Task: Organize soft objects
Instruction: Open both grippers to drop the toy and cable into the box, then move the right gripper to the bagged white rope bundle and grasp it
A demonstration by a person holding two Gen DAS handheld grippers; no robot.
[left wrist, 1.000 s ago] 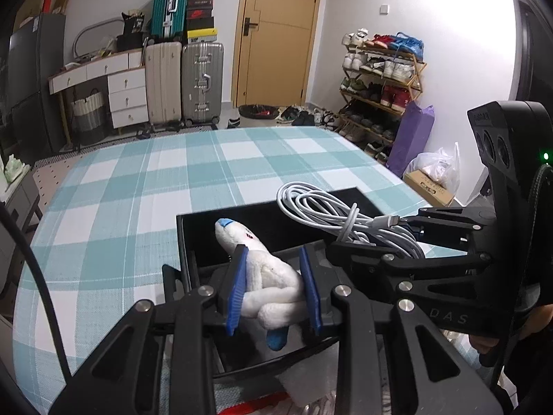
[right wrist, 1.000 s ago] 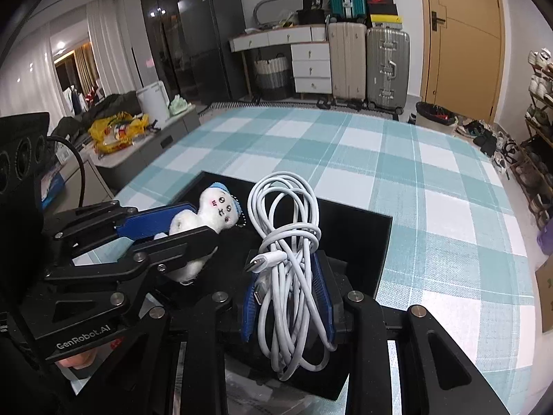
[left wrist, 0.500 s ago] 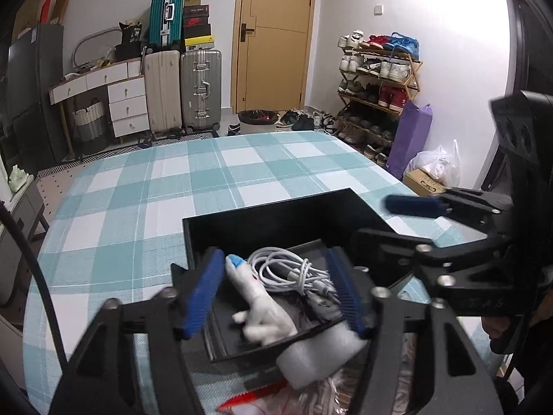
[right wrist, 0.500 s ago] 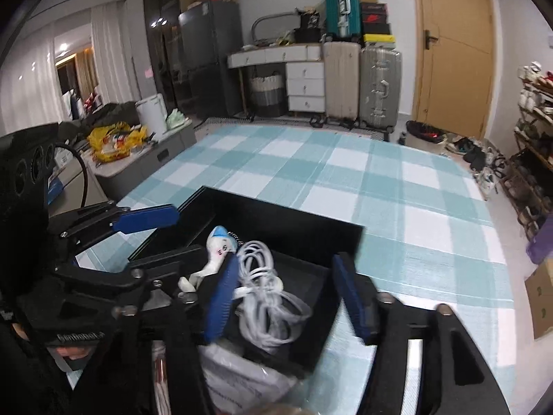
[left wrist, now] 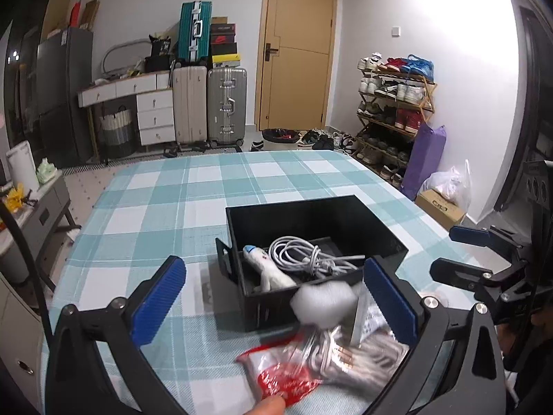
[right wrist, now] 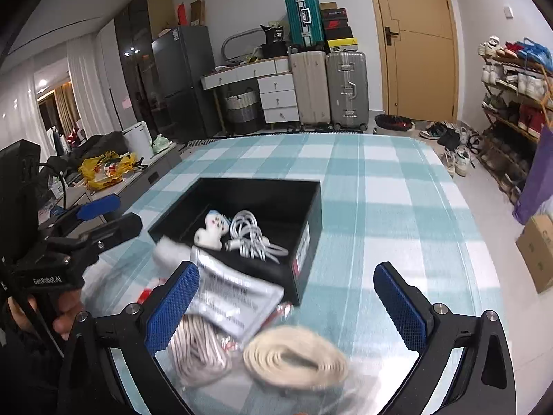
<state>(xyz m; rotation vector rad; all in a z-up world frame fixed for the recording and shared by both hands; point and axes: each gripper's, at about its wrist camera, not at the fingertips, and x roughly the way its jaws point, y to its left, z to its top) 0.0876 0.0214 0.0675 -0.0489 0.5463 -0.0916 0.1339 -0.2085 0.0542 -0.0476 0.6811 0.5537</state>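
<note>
With both grippers drawn back from the box (left wrist: 387,238), each had given up its load within the last second. A second earlier the left gripper (left wrist: 273,297) was pinching the plush toy (left wrist: 266,271) and the right gripper (right wrist: 287,306) was clamped on the white cable (right wrist: 250,237), both held over the box. Half a second earlier both jaws stood partly apart with the items dropping inside. At this moment both pairs of jaws had just been opening and stood spread wide, with nothing pinched between the pads.

The toy lay on the box floor toward its left side in the left wrist view, and the cable lay coiled just beside it, the two touching or nearly so. Both sat fully below the rim.

Remaining items lay on the checked cloth (left wrist: 166,200) at the near wall of the box: a white foam lump (left wrist: 323,302) against that wall, a red-printed bag (left wrist: 287,377), a plastic packet (right wrist: 231,301), a cord bundle (right wrist: 198,352) and a flat tape coil (right wrist: 295,358). These were blurred, so their exact nature could not be confirmed.

Assessment: two items stored, the task partly done. Next would likely be the nearest loose pieces. The thin bags may slip or crumple in a pinch.
</note>
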